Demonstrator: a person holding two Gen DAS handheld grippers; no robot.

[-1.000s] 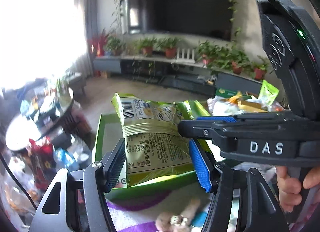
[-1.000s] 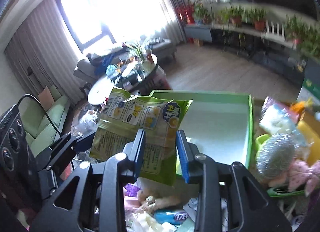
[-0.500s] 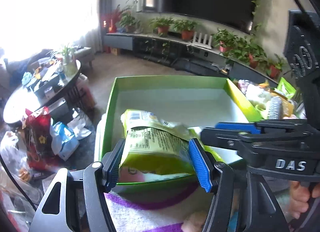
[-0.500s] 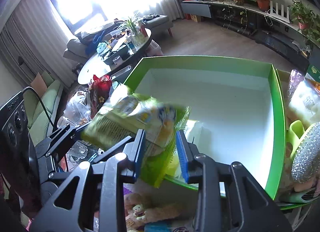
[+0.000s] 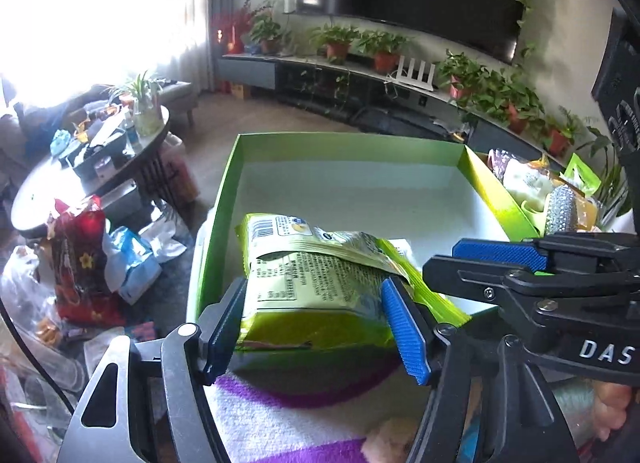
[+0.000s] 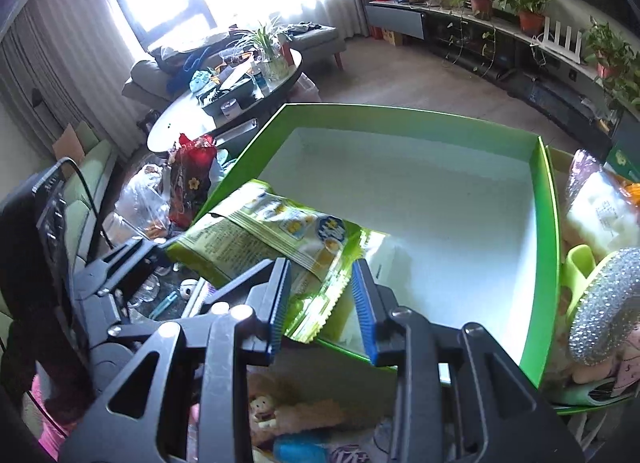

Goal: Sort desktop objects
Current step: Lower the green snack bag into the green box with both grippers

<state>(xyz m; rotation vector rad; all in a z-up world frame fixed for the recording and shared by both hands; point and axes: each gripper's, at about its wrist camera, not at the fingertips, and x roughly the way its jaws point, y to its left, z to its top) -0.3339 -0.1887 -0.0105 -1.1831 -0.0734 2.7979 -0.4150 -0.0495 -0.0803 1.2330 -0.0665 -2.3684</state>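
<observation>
So the big green box [image 6: 548, 223] with the white bottom has just one thing in it: the green snack bag [image 5: 320, 279], lying at the near corner, part of it over the near rim. The rest of the box floor is bare. Left claw [image 5: 316, 319] has just been opening. The bag sits between its blue pads [image 5: 404, 327], and I can't really tell if they press it, they look slack. Right claw [image 6: 320, 303] has the crimped edge of the bag between its pads too, jaws fairly close together, but whether they actually pinch it I can't tell.

Second green container [image 6: 560, 407] right beside the box on the right is stuffed: a sparkly silver thing [image 6: 604, 311], a white packet [image 6: 600, 207], a lime-green plastic piece [image 6: 580, 263]. Near side, a purple and white cloth [image 5: 280, 419] covers the surface.
</observation>
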